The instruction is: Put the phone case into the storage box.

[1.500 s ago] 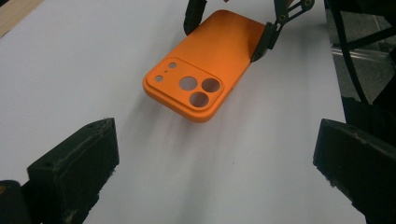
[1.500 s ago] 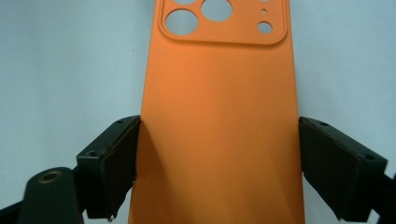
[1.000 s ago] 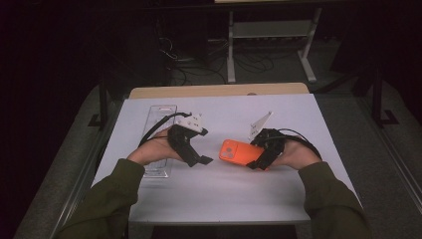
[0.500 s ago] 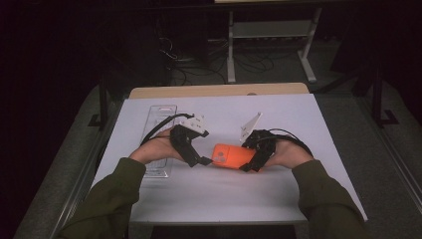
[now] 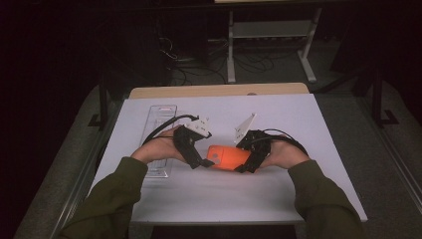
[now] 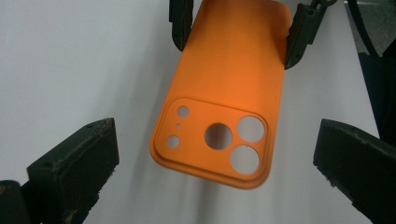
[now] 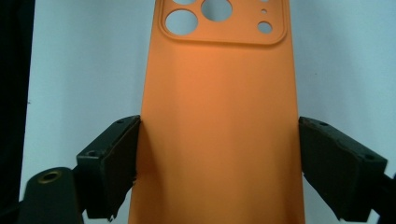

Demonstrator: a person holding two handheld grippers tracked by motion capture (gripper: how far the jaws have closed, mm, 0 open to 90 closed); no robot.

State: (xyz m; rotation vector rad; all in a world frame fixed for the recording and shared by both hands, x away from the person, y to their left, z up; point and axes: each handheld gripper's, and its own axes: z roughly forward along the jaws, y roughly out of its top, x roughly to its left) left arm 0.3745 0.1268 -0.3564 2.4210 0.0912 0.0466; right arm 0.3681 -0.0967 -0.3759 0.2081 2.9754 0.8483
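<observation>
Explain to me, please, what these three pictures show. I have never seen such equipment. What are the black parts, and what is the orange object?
A person sits at a table covered in white and holds a hand tool with two-jaw tongs in each hand. The high view looks down from above. The other two pictures come from small cameras riding on each tool, looking along its black jaws.

The orange object is a phone case with round camera holes at one end. The right tongs grip it by its two long sides, so it hangs above the table. The left tongs stand open, jaws on either side of the end with the holes, not touching it.

A clear plastic tray lies at the table's left.
</observation>
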